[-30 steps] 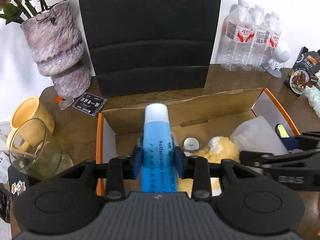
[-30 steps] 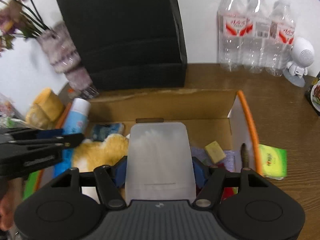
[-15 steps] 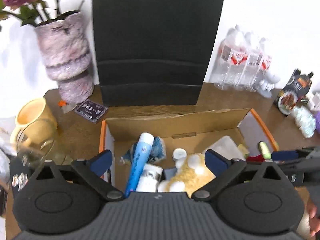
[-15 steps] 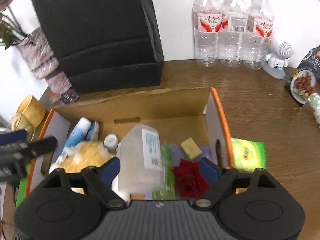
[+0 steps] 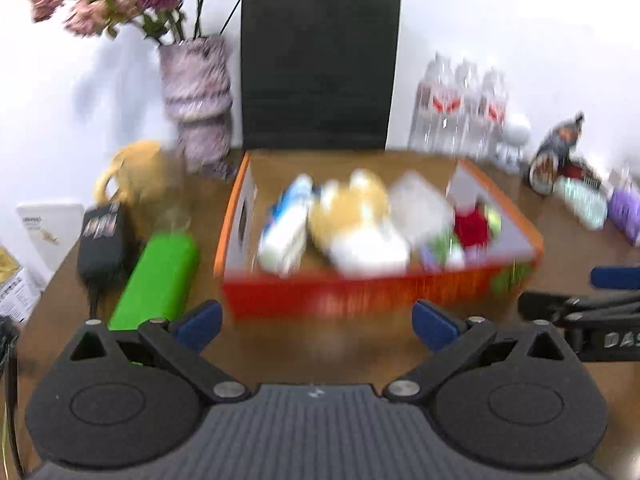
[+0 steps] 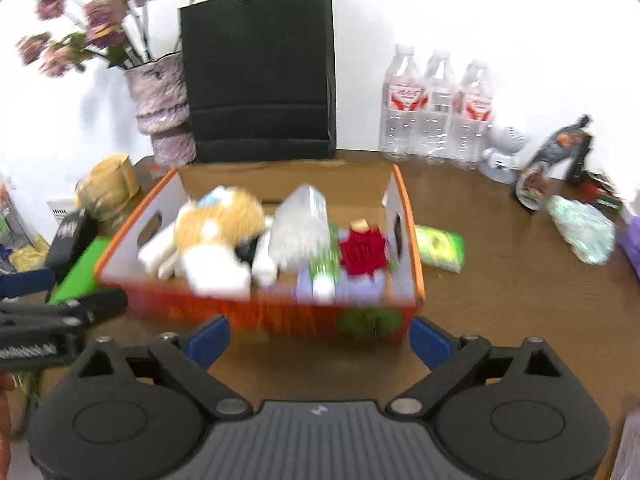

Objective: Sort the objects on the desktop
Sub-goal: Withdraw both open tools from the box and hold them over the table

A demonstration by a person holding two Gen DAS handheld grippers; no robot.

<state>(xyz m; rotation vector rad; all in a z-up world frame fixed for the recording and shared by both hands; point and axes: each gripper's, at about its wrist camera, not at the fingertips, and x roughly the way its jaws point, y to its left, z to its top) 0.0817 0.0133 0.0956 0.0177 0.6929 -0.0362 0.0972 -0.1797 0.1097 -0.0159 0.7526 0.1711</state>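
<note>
An orange cardboard box (image 5: pixel 360 292) (image 6: pixel 280 316) stands mid-table, filled with several items: a blue tube (image 5: pixel 290 210), a yellow plush toy (image 5: pixel 352 208) (image 6: pixel 220 216), a translucent plastic container (image 5: pixel 420 204) (image 6: pixel 300 224) and a red flower (image 6: pixel 363 251). My left gripper (image 5: pixel 316 326) is open and empty, pulled back in front of the box. My right gripper (image 6: pixel 318 338) is open and empty, also in front of the box. Both views are motion-blurred.
A black paper bag (image 6: pixel 260 72), a vase of flowers (image 6: pixel 160 108) and three water bottles (image 6: pixel 436 108) stand behind the box. A green case (image 5: pixel 156 276), a black adapter (image 5: pixel 100 240) and a yellow mug (image 5: pixel 136 172) lie left. A green packet (image 6: pixel 440 246) and snack packs (image 6: pixel 552 168) lie right.
Both grippers opened, dropping the blue tube and the translucent container into the box, then drew back and up away from the box.
</note>
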